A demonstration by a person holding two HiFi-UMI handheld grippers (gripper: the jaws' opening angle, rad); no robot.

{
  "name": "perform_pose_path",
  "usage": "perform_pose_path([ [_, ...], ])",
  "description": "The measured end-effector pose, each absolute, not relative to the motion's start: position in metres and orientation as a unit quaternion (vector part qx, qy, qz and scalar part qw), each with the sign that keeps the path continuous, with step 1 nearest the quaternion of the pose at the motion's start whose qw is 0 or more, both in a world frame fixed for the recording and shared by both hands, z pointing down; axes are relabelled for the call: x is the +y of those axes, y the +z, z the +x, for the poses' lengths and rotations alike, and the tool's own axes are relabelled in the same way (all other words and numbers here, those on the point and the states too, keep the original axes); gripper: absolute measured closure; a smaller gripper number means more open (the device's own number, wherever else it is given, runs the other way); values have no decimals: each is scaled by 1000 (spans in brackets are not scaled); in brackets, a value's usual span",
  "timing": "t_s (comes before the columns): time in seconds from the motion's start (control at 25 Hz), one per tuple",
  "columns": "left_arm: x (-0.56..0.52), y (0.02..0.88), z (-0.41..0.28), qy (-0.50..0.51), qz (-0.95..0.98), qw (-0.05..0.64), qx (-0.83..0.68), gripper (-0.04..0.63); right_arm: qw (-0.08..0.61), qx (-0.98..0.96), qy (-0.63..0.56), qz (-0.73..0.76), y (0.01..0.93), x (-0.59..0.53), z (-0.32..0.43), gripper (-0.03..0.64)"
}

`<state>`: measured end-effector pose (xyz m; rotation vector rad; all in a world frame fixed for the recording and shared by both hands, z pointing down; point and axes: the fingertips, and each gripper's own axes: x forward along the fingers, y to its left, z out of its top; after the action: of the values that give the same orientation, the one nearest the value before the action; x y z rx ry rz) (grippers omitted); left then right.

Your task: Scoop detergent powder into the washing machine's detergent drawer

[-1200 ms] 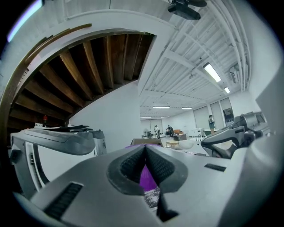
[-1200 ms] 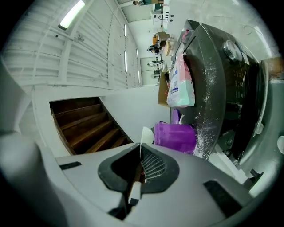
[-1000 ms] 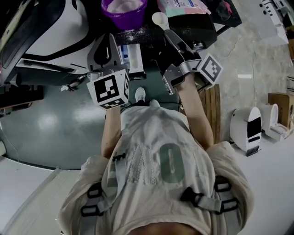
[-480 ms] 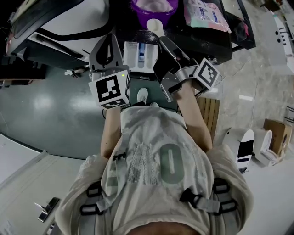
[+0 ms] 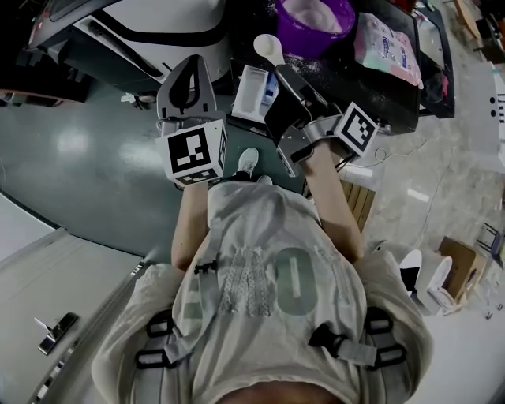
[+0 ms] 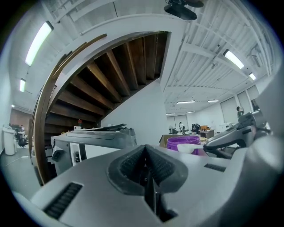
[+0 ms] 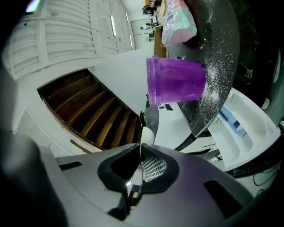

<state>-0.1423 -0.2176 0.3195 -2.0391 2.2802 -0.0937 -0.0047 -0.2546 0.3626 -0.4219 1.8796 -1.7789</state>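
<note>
At 1 o'clock from the drawer (image 5: 251,85): purple tub (image 5: 314,22). Right hand-held gripper (image 5: 286,72) clamps the scoop (image 5: 270,46) between them; left hand-held gripper (image 5: 189,71) closed, empty.

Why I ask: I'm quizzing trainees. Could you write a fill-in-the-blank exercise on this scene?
1. The right tool is shut on the handle of a white ___.
2. The tub beyond the open drawer is ___ in colour.
3. The left tool is shut and holds ___.
Missing words: spoon; purple; nothing.
</note>
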Motion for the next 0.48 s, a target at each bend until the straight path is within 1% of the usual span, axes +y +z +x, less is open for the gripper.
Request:
perform_pose_path([
  [0.28,-211,326,-160,-35,-652,32,756,574,230,702,-653,-167,375,-252,-12,606],
  [0.48,-211,336,-167,-40,-649,22,759,574,199,692,-667,-190,411,-247,-12,606],
])
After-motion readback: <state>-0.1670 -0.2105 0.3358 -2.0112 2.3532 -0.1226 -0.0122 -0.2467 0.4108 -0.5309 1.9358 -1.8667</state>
